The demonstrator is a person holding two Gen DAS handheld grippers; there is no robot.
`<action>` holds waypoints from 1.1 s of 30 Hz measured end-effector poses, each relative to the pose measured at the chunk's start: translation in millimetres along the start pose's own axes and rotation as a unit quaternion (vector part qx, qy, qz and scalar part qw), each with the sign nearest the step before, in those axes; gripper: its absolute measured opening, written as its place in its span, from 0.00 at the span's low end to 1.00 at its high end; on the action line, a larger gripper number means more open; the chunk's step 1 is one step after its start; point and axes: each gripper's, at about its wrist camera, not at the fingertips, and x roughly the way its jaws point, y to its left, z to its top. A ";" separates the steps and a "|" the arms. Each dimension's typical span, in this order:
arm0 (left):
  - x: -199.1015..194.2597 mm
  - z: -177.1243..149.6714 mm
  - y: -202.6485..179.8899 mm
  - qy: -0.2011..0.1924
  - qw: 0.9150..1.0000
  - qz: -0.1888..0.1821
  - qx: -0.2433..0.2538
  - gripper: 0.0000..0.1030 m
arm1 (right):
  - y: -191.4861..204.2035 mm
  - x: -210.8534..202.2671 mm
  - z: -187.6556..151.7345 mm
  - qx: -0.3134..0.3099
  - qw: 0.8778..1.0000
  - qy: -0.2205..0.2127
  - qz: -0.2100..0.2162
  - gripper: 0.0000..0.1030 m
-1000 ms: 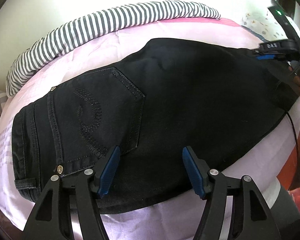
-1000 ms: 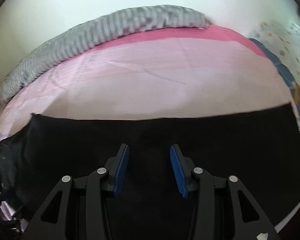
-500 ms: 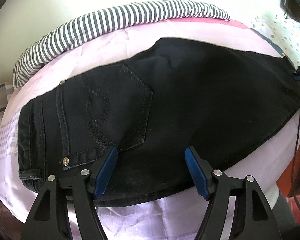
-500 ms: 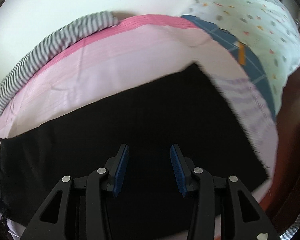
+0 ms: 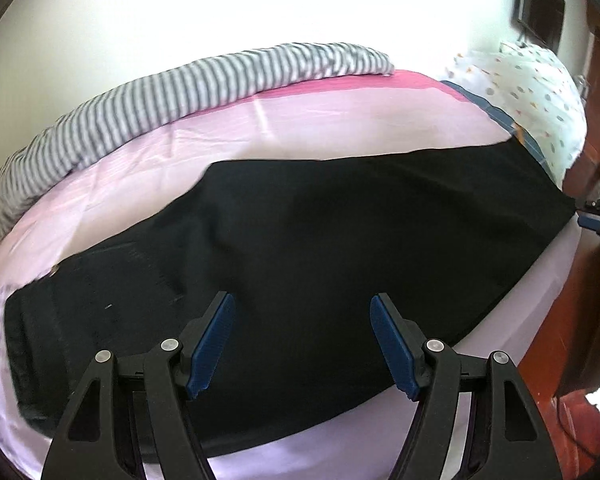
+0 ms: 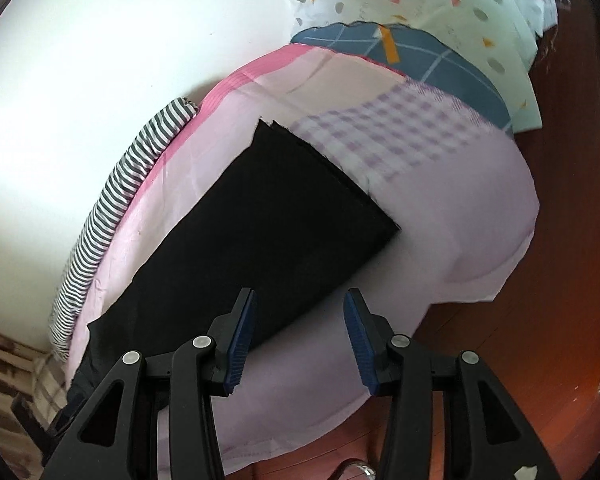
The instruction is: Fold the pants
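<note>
Black pants (image 5: 320,248) lie flat, folded lengthwise, on a pink bed sheet (image 5: 300,128). The waistband is at the left and the leg hems at the right. My left gripper (image 5: 302,340) is open and empty above the seat area near the front edge. My right gripper (image 6: 298,334) is open and empty over the front edge of the pants' legs (image 6: 268,232), a short way from the hem end. The right gripper also shows at the far right of the left wrist view (image 5: 594,216).
A striped grey-white blanket (image 5: 160,100) lies along the wall side of the bed. A spotted white pillow (image 6: 440,12) and blue checked cloth (image 6: 420,56) are beyond the hems. Red-brown floor (image 6: 560,280) lies past the bed's edge.
Both grippers have swung right along the pants. The right wrist view has turned toward the hem end and bed corner. The pants have not moved; both grippers stay open.
</note>
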 end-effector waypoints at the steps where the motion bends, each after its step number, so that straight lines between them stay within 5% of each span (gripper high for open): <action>1: 3.1 1.8 -6.4 0.001 1.000 -0.005 0.006 0.69 | -2.6 0.8 -1.6 0.002 1.000 -0.001 0.007 0.42; 12: 17.6 10.5 -40.6 0.012 0.999 -0.022 0.034 0.69 | -24.3 15.1 9.7 0.028 0.998 -0.042 0.039 0.39; 18: 23.1 21.7 -58.7 0.006 0.998 -0.039 0.042 0.69 | -40.6 25.4 25.3 0.060 0.994 -0.056 0.071 0.23; 20: 28.4 24.1 -68.0 0.009 0.998 -0.045 0.053 0.69 | -45.8 28.9 27.3 0.074 0.993 -0.053 0.078 0.10; 23: 34.8 24.8 -78.2 0.011 0.997 -0.047 0.064 0.69 | -52.1 28.5 26.8 0.105 0.989 -0.051 0.095 0.09; 33: 64.6 16.0 -65.4 0.053 0.997 -0.044 0.032 0.69 | 6.9 7.0 37.2 0.091 0.982 -0.055 0.153 0.09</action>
